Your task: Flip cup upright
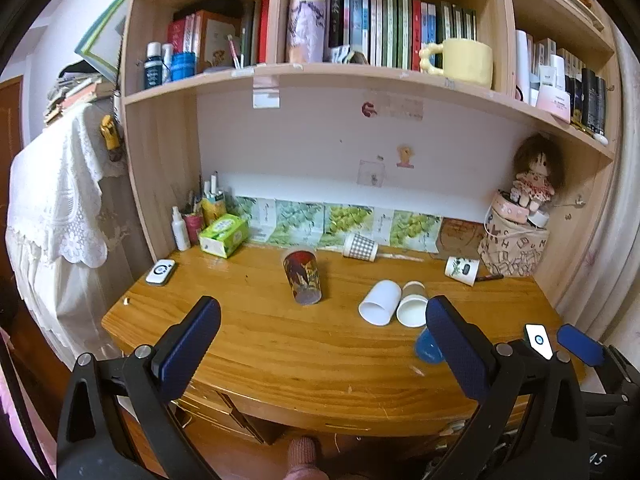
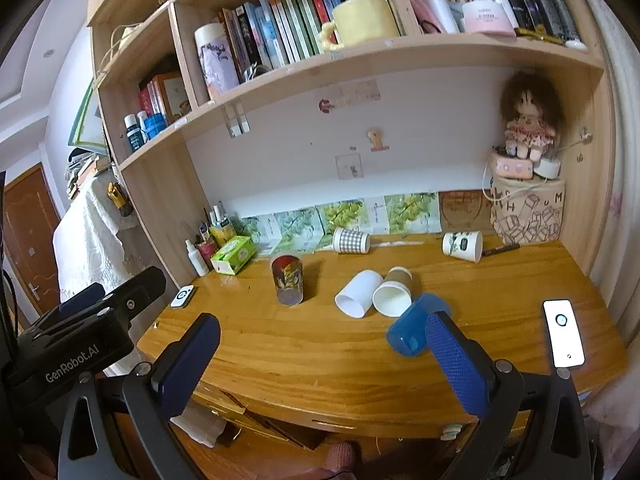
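Several cups lie on their sides on the wooden desk (image 1: 260,344): a red patterned cup (image 1: 302,278), a white cup (image 1: 380,302) touching a brown-sleeved paper cup (image 1: 412,304), a blue cup (image 2: 416,324) half hidden behind my finger, a checked cup (image 1: 360,246) and a plant-print cup (image 1: 462,270) at the back. The red cup (image 2: 287,280) and white cup (image 2: 358,294) also show in the right wrist view. My left gripper (image 1: 320,344) is open and empty above the desk's front edge. My right gripper (image 2: 320,356) is open and empty, just short of the blue cup.
A white phone (image 2: 563,332) lies at the desk's right front, a small white device (image 1: 161,272) at the left. A green tissue box (image 1: 223,235), bottles and pen holders stand back left. A patterned box with a doll (image 1: 534,184) stands back right. Bookshelves hang overhead.
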Demonstrator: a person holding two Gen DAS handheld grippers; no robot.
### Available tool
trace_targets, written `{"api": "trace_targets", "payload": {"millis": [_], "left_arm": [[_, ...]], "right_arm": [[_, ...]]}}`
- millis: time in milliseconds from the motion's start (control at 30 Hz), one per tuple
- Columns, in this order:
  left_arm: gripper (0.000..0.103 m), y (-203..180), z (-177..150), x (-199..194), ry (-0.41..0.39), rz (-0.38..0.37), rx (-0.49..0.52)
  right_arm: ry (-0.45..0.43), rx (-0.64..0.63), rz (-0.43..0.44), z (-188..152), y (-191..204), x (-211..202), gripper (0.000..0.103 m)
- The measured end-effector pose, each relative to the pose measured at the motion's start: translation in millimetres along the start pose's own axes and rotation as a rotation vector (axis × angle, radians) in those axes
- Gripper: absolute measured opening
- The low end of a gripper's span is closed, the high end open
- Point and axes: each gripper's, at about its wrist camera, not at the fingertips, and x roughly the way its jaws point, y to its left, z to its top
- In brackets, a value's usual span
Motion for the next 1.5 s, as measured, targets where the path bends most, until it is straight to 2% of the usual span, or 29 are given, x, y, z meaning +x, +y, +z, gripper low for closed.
{"api": "trace_targets", "payload": {"millis": [300,433,633,767,1067,1167,1333,1500], "left_arm": [[0.102,-0.9,10.0,36.6,0.068,-0.071,0.042],[0.102,2.0,24.8,62.4,0.100,-0.112,0.017],[0.102,4.5,56.2,108.9,0.143,-0.198,-0.050],[0.102,1.3,78.8,139.4,0.164,-0.230,-0.080],[0.102,-7.3,123.8,220.3,0.242,-0.307,-0.144],[0.102,-10.0,131.3,251.7,0.283,-0.322,-0.173],[0.102,-13.3,133.9,308.5,0.424,-0.356,-0.223],[0.102,-18.5,131.6,355.2,0.521,-0.317,-0.269]], "right_arm": [[0.043,0.035,-0.061,6.8,-0.4,23.1,0.103],[0.044,0.049,-0.076,20.1,-0.1,39.8,0.103],[0.020,0.081,-0.088,49.8,-3.7,68.9,0.103],[0.002,0.095,-0.093,75.4,-7.7,92.8,0.103],[-0.044,0.054,-0.145,135.6,-10.4,149.5,0.103],[-0.039,0.064,-0.174,148.2,-13.7,176.6,0.103],[0.000,0.076,-0.214,159.3,-20.7,216.7,0.103],[0.040,0.037,-0.249,169.2,-29.2,255.1,0.103]]}}
